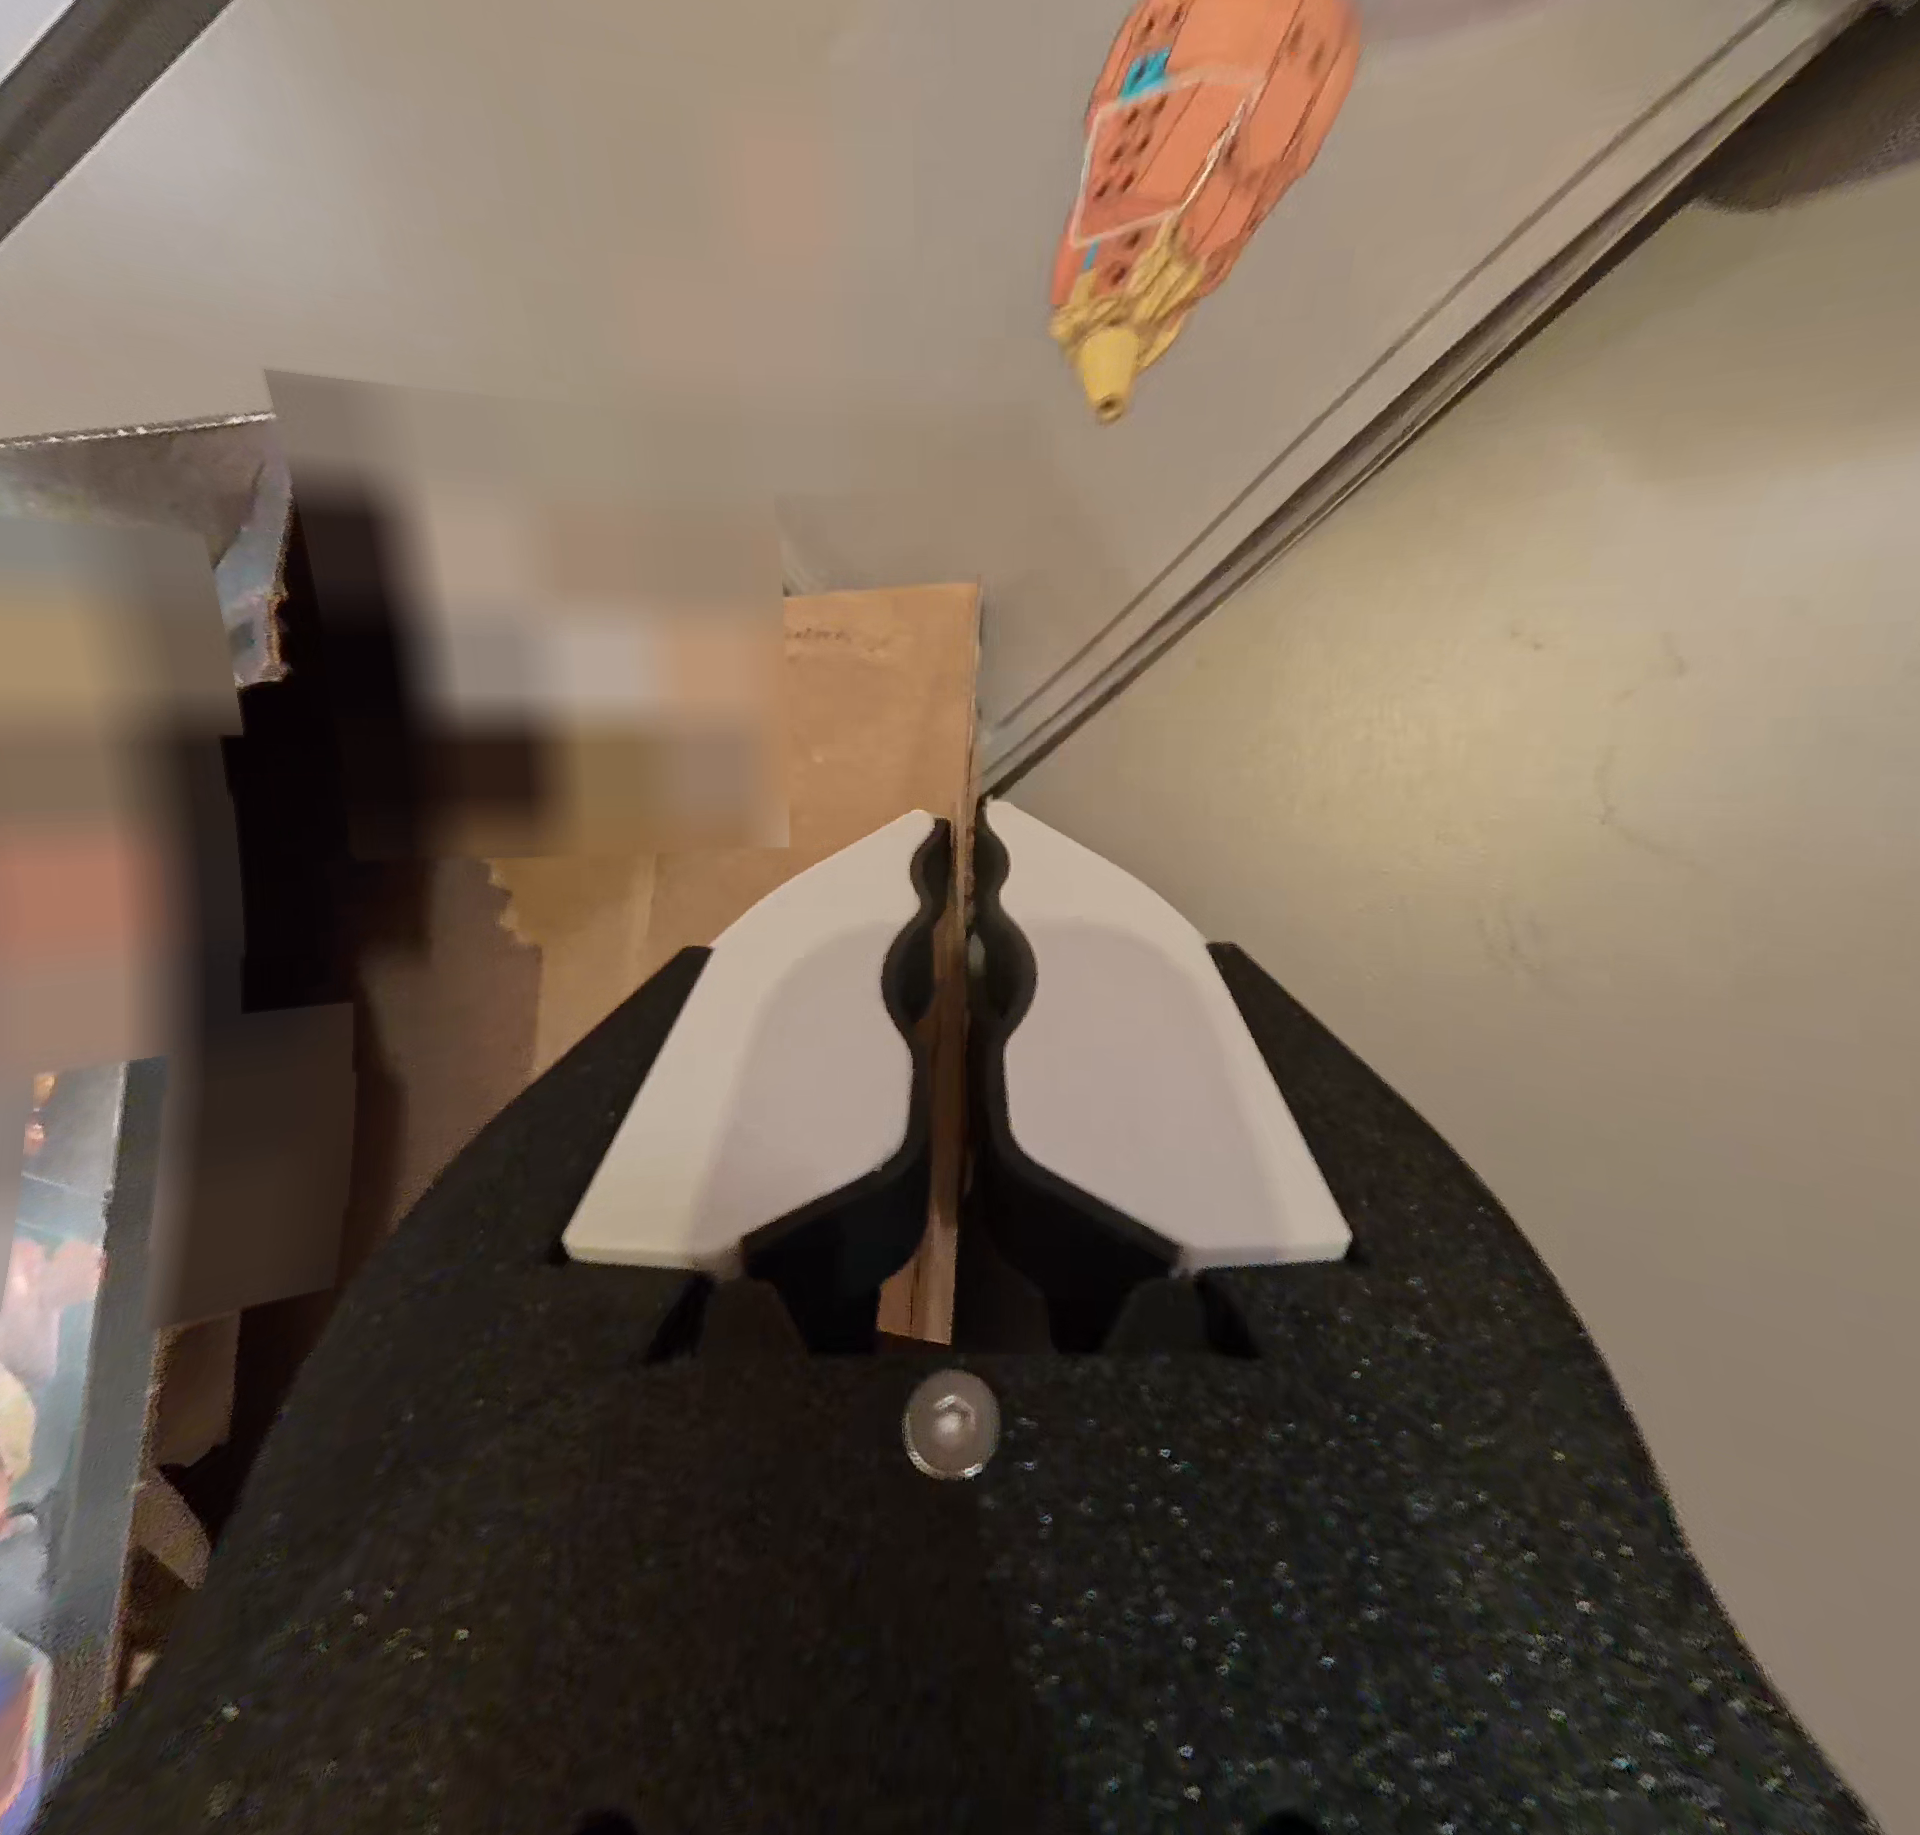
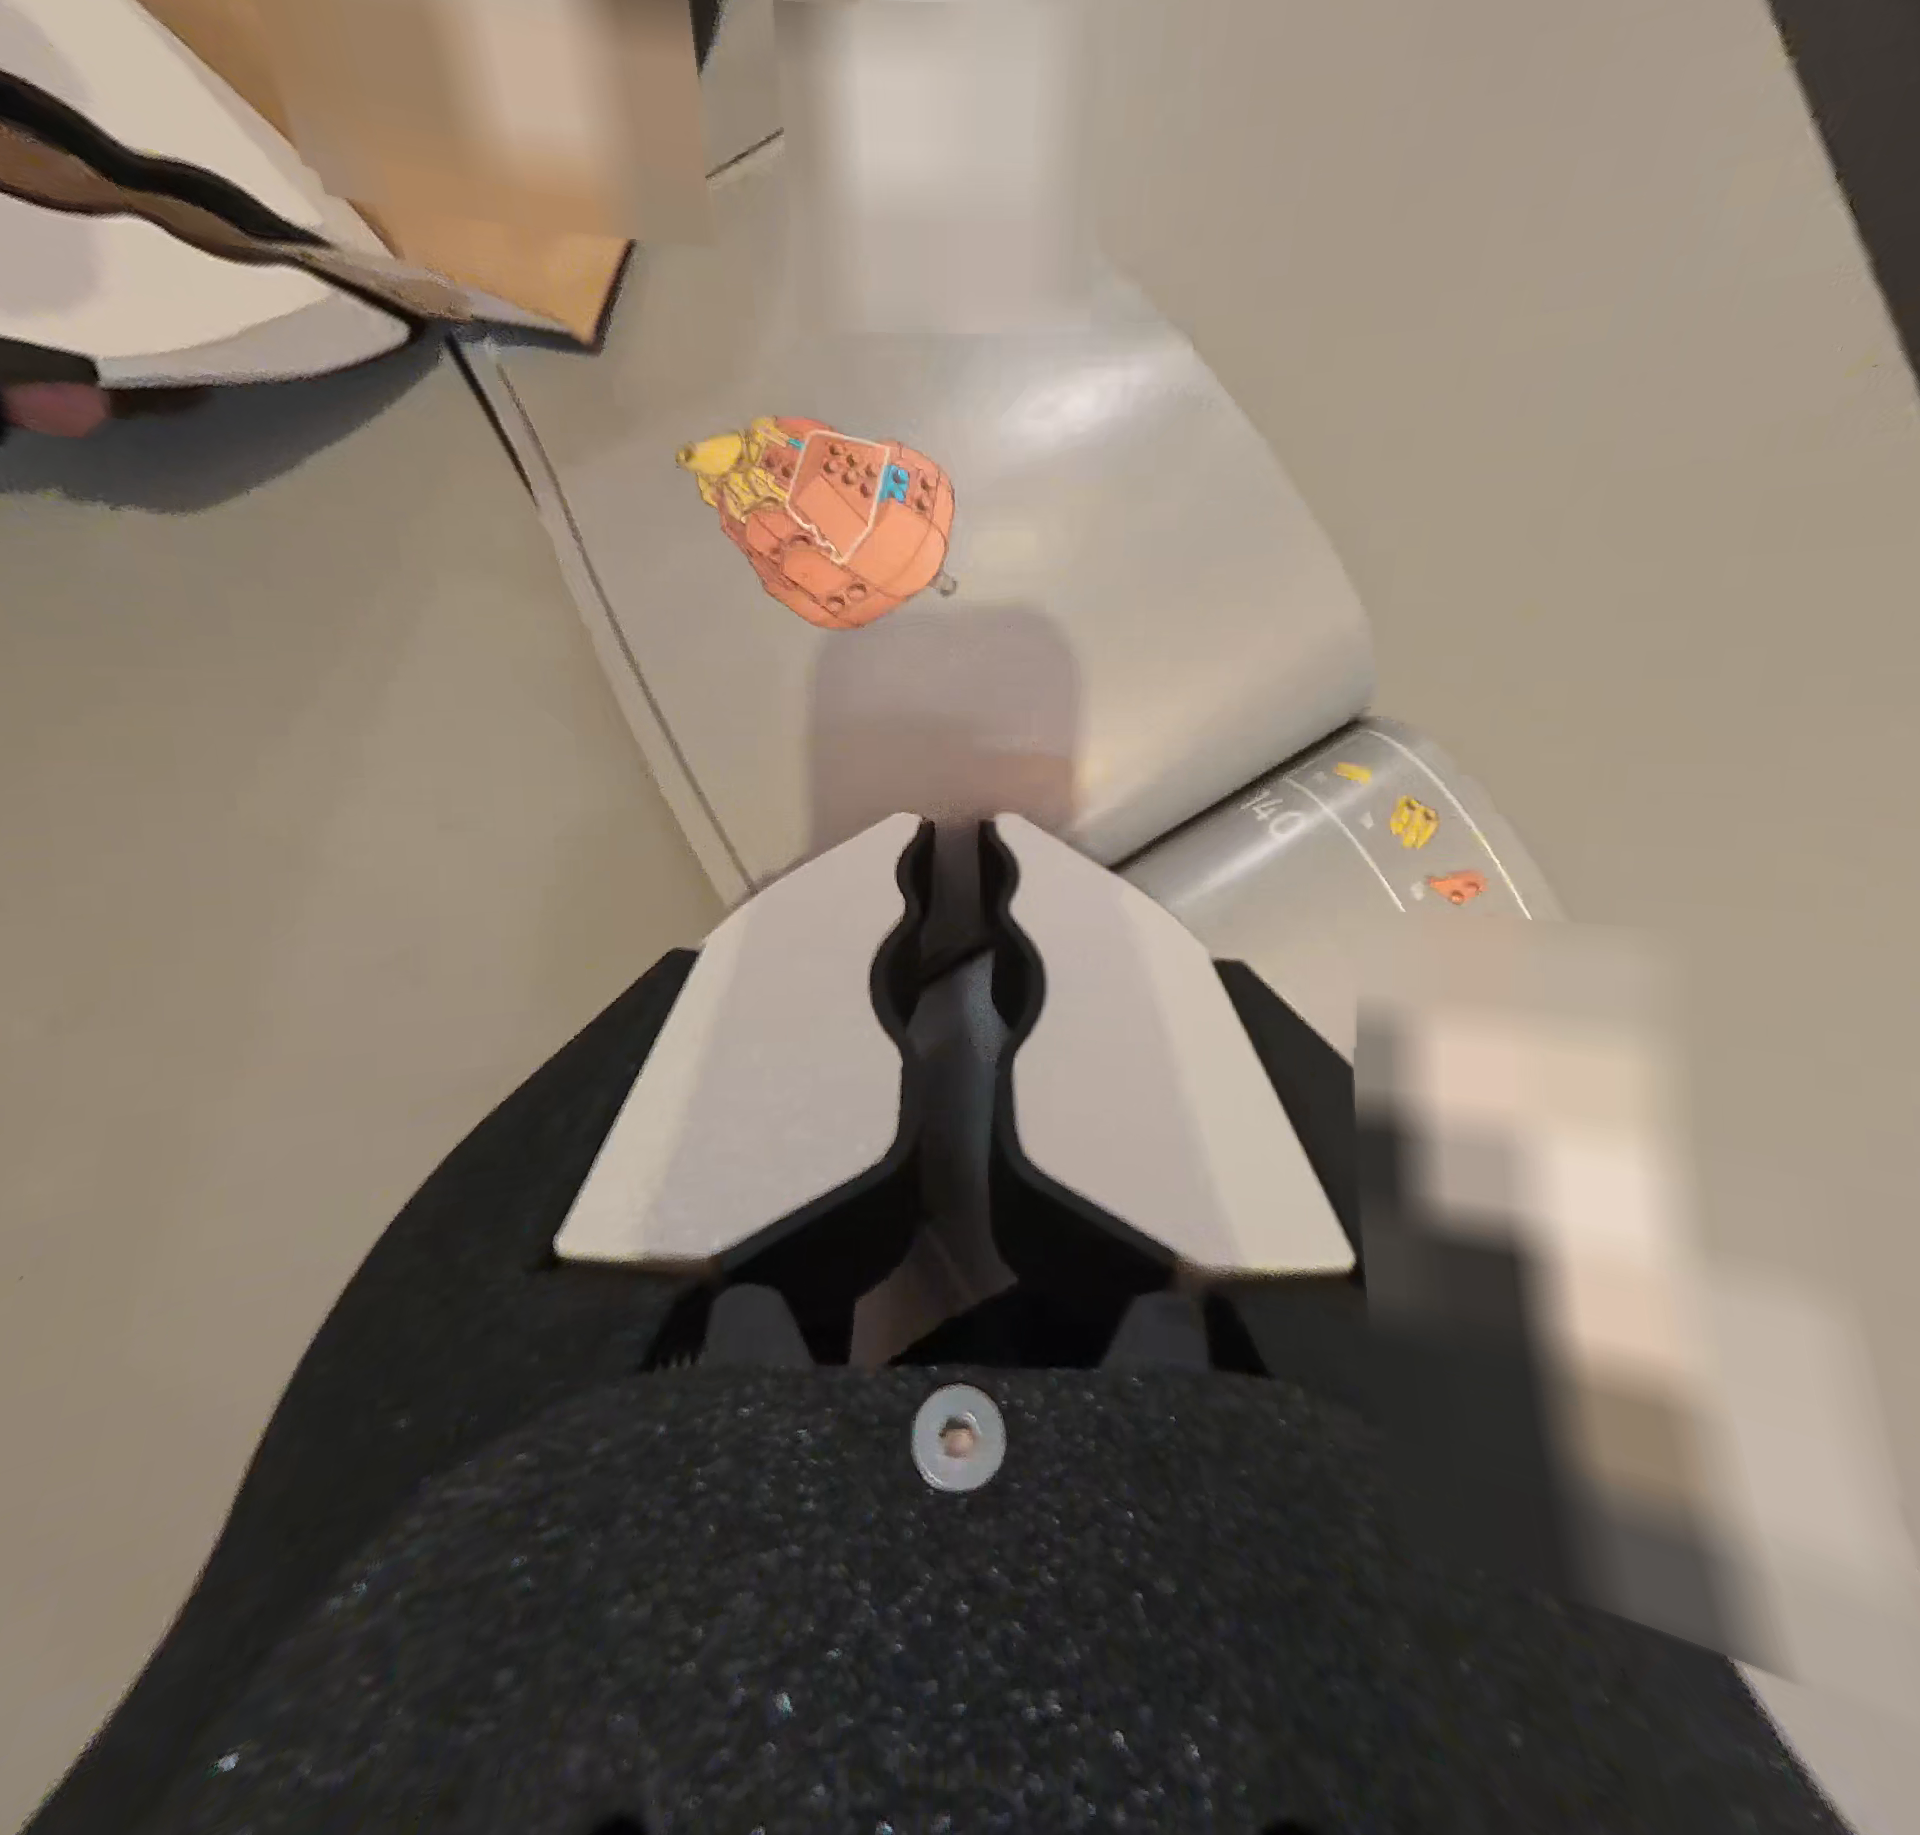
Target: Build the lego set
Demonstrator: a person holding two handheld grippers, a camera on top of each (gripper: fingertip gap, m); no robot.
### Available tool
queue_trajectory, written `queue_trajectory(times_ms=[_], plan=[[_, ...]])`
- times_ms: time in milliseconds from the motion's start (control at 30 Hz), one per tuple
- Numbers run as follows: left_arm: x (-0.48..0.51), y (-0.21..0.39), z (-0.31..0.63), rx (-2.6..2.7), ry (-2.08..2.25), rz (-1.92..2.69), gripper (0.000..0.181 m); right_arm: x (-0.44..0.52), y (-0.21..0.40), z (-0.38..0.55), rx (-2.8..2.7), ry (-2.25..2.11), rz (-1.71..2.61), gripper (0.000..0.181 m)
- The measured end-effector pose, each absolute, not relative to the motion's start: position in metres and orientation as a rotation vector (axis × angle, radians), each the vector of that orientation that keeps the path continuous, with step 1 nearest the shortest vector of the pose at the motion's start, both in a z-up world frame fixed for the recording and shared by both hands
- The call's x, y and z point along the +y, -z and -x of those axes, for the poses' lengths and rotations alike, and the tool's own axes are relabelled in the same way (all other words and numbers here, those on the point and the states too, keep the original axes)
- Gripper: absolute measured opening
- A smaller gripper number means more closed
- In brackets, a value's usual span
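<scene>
The instruction booklet lies open on the table; its grey page (image 2: 1143, 538) carries a printed picture of an orange and yellow model (image 2: 831, 528). My right gripper (image 2: 958, 824) is shut on the near edge of this page, which curls upward. Under it a lower page (image 2: 1382, 829) shows small part pictures. My left gripper (image 1: 961, 819) is shut on the edge of a thin brown cardboard sheet (image 1: 883, 705). It also shows in the right wrist view (image 2: 364, 273), at the top left, holding the cardboard (image 2: 540, 279) over the booklet's far edge. The same page (image 1: 623, 175) and printed model (image 1: 1205, 154) show in the left wrist view. No loose bricks are in view.
The beige table top (image 2: 260, 746) spreads to the left of the booklet and also shows in the left wrist view (image 1: 1507, 954). Brown cardboard boxes (image 1: 270, 1162) and a colourful printed box (image 1: 62, 1370) stand at the left. A fingertip (image 2: 52, 403) shows behind the left gripper. About 15 cm separates my left fingertips from my right.
</scene>
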State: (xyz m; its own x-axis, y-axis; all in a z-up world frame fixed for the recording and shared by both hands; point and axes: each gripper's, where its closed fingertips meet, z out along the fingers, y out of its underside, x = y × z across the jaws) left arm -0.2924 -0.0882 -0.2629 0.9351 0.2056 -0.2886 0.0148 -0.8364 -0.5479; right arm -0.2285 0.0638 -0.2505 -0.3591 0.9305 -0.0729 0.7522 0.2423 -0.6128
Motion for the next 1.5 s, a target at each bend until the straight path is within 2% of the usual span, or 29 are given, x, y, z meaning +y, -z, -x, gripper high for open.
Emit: queue_trajectory(times_ms=[133,267,400,533,733,833,967,1067,1233,1500], plan=[[-0.088,0.267,0.291,-0.153,-0.436,2.536,0.005,0.061,0.249,0.234,-2.219,-0.760,1.517,0.004],[-0.087,0.267,0.291,-0.155,-0.434,2.531,0.007,0.062,0.244,0.232,-2.206,-0.724,1.479,0.008],[-0.087,0.256,0.294,-0.183,-0.474,2.474,0.021,0.065,0.221,0.218,-2.117,-0.809,1.417,0.010],[-0.072,0.228,0.290,-0.184,-0.460,2.305,0.029,0.069,0.184,0.188,-1.962,-0.989,1.387,0.009],[-0.012,0.166,0.243,-0.132,-0.081,1.881,0.035,0.087,0.143,0.127,-1.764,-1.047,1.366,0.010],[0.012,0.142,0.221,-0.100,0.058,1.749,0.027,0.113,0.126,0.092,-1.679,-1.017,1.381,0.012],[0.038,0.118,0.202,-0.102,0.184,1.627,0.000,0.182,0.099,0.032,-1.579,-0.830,1.461,0.018],[0.056,0.107,0.197,-0.126,0.267,1.547,0.000,0.246,0.083,-0.021,-1.526,-0.634,1.545,0.019],[0.081,0.127,0.190,-0.111,0.305,1.585,0.001,0.331,0.097,-0.072,-1.582,-0.404,1.721,0.019],[0.099,0.173,0.152,0.188,0.231,1.819,0.025,0.393,0.146,-0.066,-1.744,-0.192,1.821,0.021]])
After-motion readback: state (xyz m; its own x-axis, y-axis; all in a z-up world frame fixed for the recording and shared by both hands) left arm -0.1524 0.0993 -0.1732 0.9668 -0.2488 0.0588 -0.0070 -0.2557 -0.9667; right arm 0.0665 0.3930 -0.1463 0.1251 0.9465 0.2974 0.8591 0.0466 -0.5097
